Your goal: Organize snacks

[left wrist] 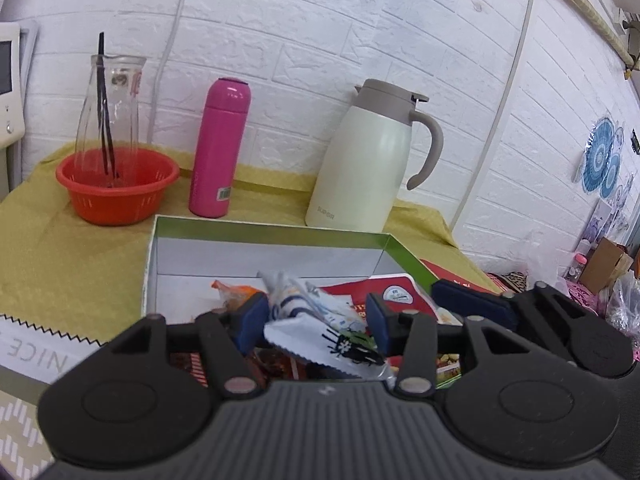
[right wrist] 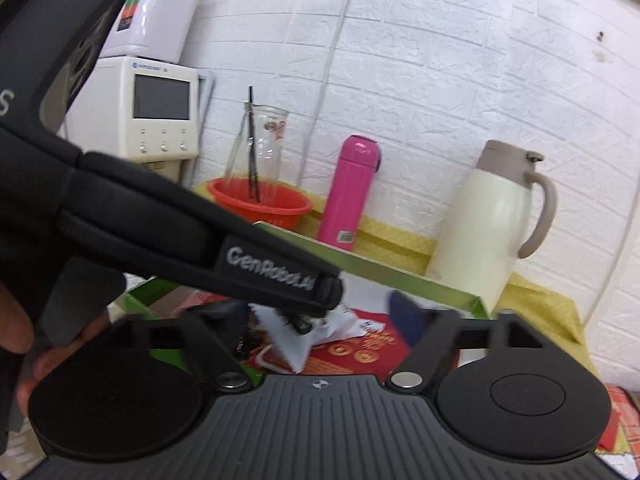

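A green-rimmed open box [left wrist: 272, 236] with a white inside holds several snack packets, among them a red packet [left wrist: 394, 294] and an orange-tipped one [left wrist: 228, 290]. My left gripper [left wrist: 316, 320] is open above the box, its blue pads either side of a white wrapper with blue and black print [left wrist: 308, 326] that lies loose between them. In the right wrist view the same box [right wrist: 404, 276] shows with the white wrapper [right wrist: 296, 344] and a red packet [right wrist: 360, 354]. My right gripper [right wrist: 324, 316] is open over the box; the left gripper's black body [right wrist: 180, 236] crosses in front.
On the yellow cloth [left wrist: 60, 248] behind the box stand an orange basket [left wrist: 116, 188] with a glass carafe [left wrist: 110, 116], a pink flask [left wrist: 220, 148] and a cream thermos jug [left wrist: 368, 160]. A white brick wall is behind. A white appliance [right wrist: 160, 108] stands at the left.
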`<state>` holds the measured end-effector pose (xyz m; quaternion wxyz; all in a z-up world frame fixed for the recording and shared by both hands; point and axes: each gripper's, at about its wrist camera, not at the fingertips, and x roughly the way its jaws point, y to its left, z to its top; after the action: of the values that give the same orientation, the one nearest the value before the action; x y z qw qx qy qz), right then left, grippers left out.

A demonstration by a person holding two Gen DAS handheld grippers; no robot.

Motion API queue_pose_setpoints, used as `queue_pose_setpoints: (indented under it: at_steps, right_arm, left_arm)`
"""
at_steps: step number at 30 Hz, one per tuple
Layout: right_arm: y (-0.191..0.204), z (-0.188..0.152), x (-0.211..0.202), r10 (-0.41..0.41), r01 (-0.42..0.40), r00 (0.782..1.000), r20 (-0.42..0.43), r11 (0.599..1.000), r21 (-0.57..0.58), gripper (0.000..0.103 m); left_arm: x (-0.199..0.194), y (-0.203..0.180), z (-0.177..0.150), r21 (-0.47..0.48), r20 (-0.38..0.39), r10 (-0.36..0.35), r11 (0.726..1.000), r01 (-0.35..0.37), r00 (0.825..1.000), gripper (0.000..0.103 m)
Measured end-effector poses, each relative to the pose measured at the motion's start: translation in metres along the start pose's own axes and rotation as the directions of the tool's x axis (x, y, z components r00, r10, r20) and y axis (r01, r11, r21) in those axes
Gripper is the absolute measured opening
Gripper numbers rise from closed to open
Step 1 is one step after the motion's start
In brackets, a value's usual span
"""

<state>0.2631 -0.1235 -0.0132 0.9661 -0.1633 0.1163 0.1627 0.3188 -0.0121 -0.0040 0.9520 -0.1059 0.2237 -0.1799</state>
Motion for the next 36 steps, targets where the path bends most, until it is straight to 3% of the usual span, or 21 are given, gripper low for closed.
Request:
queue_pose_setpoints:
  at_steps: [5,8,12,16,23,26,33,36]
  right_arm:
    - [-0.01,-0.002,-0.015,0.049,-0.048,0.999,-0.015,0.997,0.058,0.103]
    - [-0.013,-0.006,-0.031,0.054,-0.053,0.998,-0.011,0.994,0.095,0.103]
    - [-0.014,-0.009,-0.057,0.027,-0.027,1.0,0.008,0.988,0.151,0.103]
    - [-0.017,-0.013,-0.083,-0.061,0.055,0.998,0.015,0.967,0.249,0.103]
    - [-0.009,-0.022,-0.129,-0.173,0.163,0.985,0.002,0.934,0.319,0.103]
    - [-0.006,-0.025,-0.145,-0.204,0.201,0.979,-0.031,0.914,0.353,0.103]
    - [0.001,-0.031,-0.179,-0.221,0.24,0.971,-0.094,0.883,0.404,0.103]
    - [0.006,-0.034,-0.196,-0.233,0.247,0.969,-0.087,0.868,0.431,0.103]
  left_arm:
    - [-0.022,0.003,0.009,-0.001,0.053,0.072,0.997,-0.072,0.996,0.062]
    - [-0.038,-0.001,0.011,0.033,0.069,0.158,0.986,-0.161,0.985,0.077]
    - [-0.058,-0.012,0.006,0.092,0.082,0.249,0.962,-0.256,0.965,0.08]
    - [-0.077,-0.022,-0.004,0.13,0.073,0.241,0.96,-0.248,0.968,0.08]
    - [-0.116,-0.051,-0.022,0.179,0.088,0.239,0.951,-0.251,0.967,0.08]
    - [-0.14,-0.063,-0.036,0.185,0.135,0.281,0.935,-0.303,0.95,0.084]
    - [-0.188,-0.078,-0.084,0.206,0.131,0.332,0.912,-0.354,0.934,0.085]
    - [-0.212,-0.085,-0.099,0.196,0.177,0.337,0.909,-0.368,0.925,0.085]
